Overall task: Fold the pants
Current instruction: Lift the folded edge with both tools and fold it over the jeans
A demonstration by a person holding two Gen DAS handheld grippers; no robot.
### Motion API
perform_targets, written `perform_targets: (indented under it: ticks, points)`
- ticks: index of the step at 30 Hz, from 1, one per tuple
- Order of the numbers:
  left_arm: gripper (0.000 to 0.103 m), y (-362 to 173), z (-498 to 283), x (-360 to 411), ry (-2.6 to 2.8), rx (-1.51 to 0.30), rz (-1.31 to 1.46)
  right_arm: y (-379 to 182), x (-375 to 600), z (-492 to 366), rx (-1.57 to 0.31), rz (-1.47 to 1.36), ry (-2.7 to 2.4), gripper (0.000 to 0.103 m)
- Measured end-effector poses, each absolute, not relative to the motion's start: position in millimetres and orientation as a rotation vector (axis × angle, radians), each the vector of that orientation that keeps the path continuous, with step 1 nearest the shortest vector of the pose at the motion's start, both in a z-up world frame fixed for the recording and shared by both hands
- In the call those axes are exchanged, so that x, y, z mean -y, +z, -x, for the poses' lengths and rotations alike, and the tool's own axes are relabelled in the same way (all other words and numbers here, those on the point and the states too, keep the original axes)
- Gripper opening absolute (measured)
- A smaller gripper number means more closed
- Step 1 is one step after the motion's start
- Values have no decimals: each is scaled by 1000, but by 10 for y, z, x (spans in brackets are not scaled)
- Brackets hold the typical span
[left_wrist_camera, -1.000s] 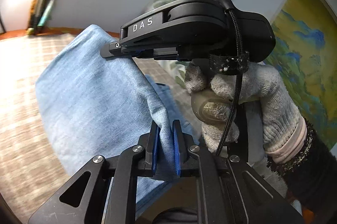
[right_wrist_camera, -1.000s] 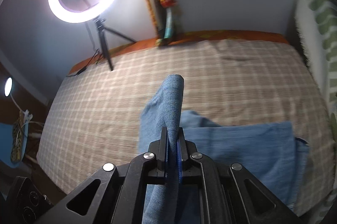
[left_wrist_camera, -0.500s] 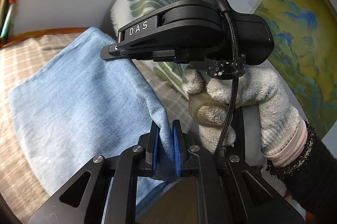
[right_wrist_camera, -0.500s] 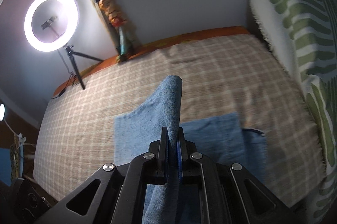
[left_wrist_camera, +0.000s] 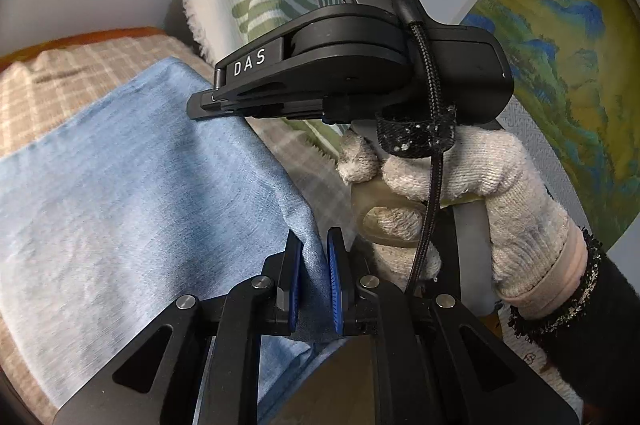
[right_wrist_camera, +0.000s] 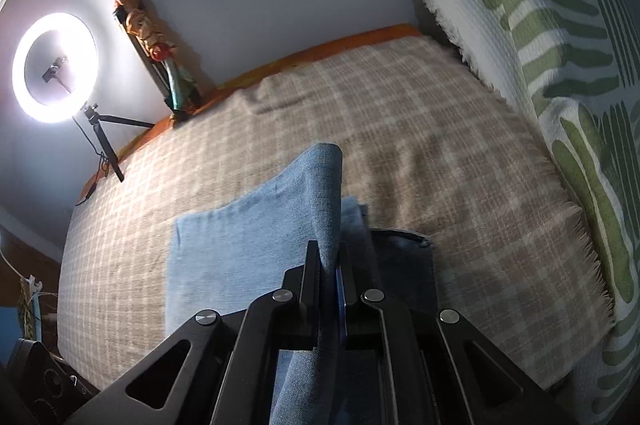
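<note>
Two grippers, both yours, both clenched on one pair of blue pants.

Left gripper (left_wrist_camera: 313, 283): its blue-padded fingers (left_wrist_camera: 295, 289) pinch a bunched edge of the pants (left_wrist_camera: 132, 193). From the fingers the cloth spreads forward and to the left as a broad, smooth sheet, its far corner reaching the checked bed cover (left_wrist_camera: 72, 73).

Right gripper (right_wrist_camera: 330, 275): its fingers are shut tight on a narrow fold of the pants (right_wrist_camera: 248, 249), which rises upright just ahead of the fingertips and curls over at its top. Left of the fingers a paler layer lies flat on the bed (right_wrist_camera: 400, 145); right of the fingers a darker layer with a stitched edge shows from under it.

Your right hand (left_wrist_camera: 480, 193), in a white knit glove with a dark sleeve at the wrist, shows in the left view, just right of the left fingers, gripping the handle of the right gripper's black body, marked DAS.

Surroundings: green-and-white patterned blanket (right_wrist_camera: 560, 73) along the bed's edge, far right of the right fingers; lit ring light (right_wrist_camera: 55, 68) on a tripod, far left; a yellow and blue landscape picture (left_wrist_camera: 560, 65) on the wall behind your gloved hand.
</note>
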State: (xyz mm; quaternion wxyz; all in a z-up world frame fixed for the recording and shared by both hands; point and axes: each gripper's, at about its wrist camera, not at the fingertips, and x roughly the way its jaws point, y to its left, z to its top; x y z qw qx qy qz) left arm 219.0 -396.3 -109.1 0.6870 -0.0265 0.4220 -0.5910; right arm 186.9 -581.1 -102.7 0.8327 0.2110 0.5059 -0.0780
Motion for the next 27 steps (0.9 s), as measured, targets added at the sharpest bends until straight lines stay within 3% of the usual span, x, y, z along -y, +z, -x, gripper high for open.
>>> perform_targets:
  ticks: [12,16,27]
  points:
    - [11,-1163,-1930,4171,-1325,-973,-16,-1390,6038,-1921,-1127,-469,-136,4]
    - [17,-1189,-1873,4178,-1324,-970,-43,-1431,6057,-1907,-1131,-470,-134,4]
    - [24,-1119,-1686,4183,-1320,-929,-132,-1381,6105,-1832,-1135,-413,-177,15]
